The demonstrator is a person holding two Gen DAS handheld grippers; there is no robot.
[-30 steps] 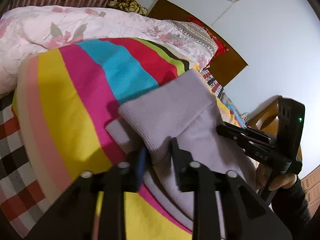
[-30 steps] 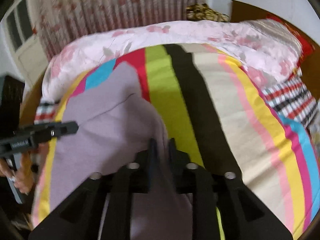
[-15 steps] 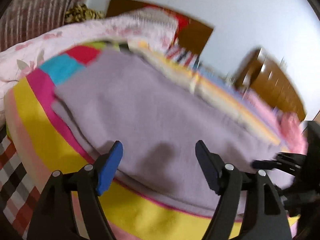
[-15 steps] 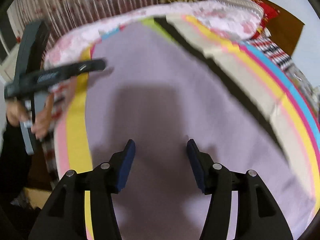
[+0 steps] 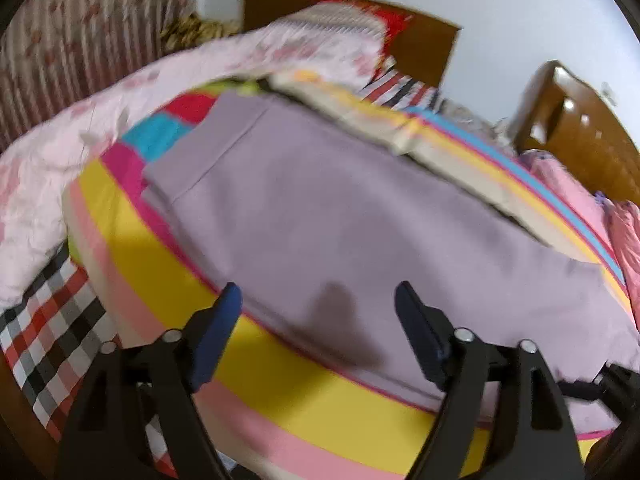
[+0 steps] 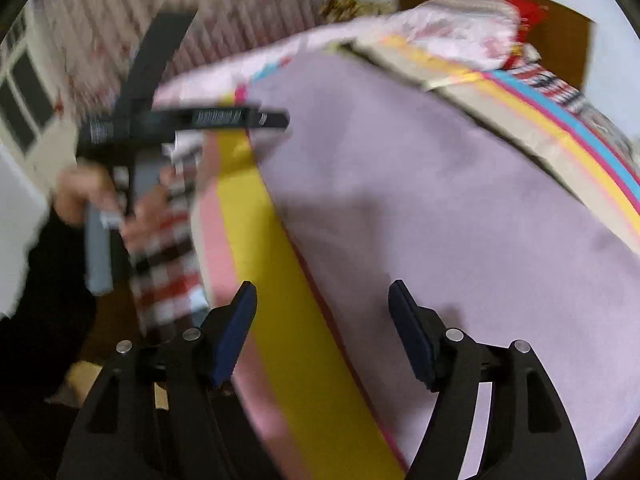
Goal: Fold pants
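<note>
The pants lie flat across the striped blanket on the bed (pale lilac on loud colours). The left hand-held gripper and right hand-held gripper hover above with jaws spread, holding nothing.

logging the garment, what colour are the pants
Plain pale lilac pants, one solid colour; clearest in the left wrist view.

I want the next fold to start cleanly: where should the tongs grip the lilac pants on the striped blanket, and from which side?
Probably the ribbed waistband end of the lilac pants, at its corners, coming in low from the near yellow-stripe side of the striped blanket. The cloth lies flat; only its edges offer a lip. Both the left tongs and right tongs are open.
</note>
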